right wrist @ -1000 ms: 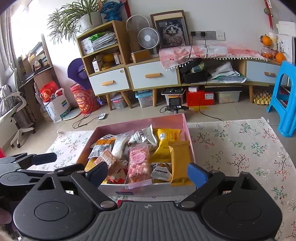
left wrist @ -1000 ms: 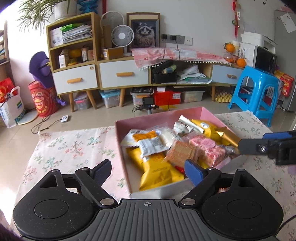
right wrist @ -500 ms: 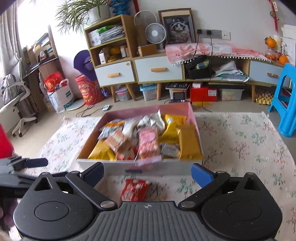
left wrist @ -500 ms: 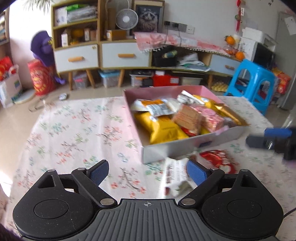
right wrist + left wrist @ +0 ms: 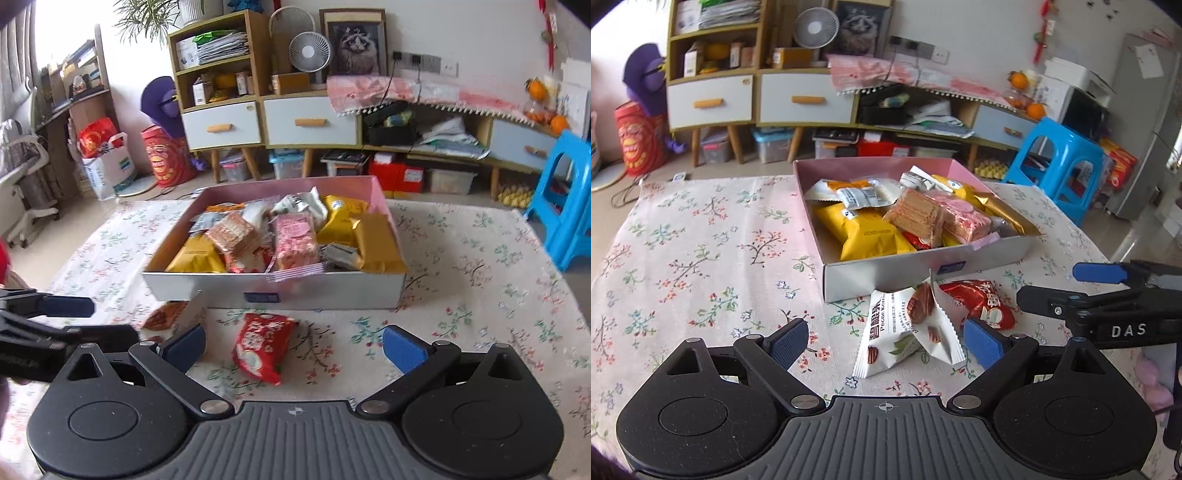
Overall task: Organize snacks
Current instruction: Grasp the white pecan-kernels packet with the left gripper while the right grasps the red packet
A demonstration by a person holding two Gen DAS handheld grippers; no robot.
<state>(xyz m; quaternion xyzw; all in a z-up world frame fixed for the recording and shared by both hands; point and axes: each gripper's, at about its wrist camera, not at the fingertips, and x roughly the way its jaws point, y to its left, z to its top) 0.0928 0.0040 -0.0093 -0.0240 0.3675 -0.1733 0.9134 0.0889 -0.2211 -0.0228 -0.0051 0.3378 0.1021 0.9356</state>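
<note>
A pink-lined box (image 5: 990,258) (image 5: 332,295) holds several snack packets on a floral tablecloth. Before its near wall lie a white pecan packet (image 5: 901,332) and a red packet (image 5: 982,302) (image 5: 262,347). My left gripper (image 5: 886,341) is open and empty, just above the white packet. My right gripper (image 5: 295,345) is open and empty, with the red packet between its fingers' line. In the left wrist view the right gripper (image 5: 1108,288) shows at the right. In the right wrist view the left gripper (image 5: 48,321) hides most of the white packet.
The floral tablecloth (image 5: 701,251) spreads left of the box. A blue stool (image 5: 1060,166) stands beyond the table's right corner. Cabinets with drawers (image 5: 266,118) and floor clutter line the far wall.
Both grippers have pulled back from the box and dropped lower. The white and red packets on the cloth in front of the box have come into view.
</note>
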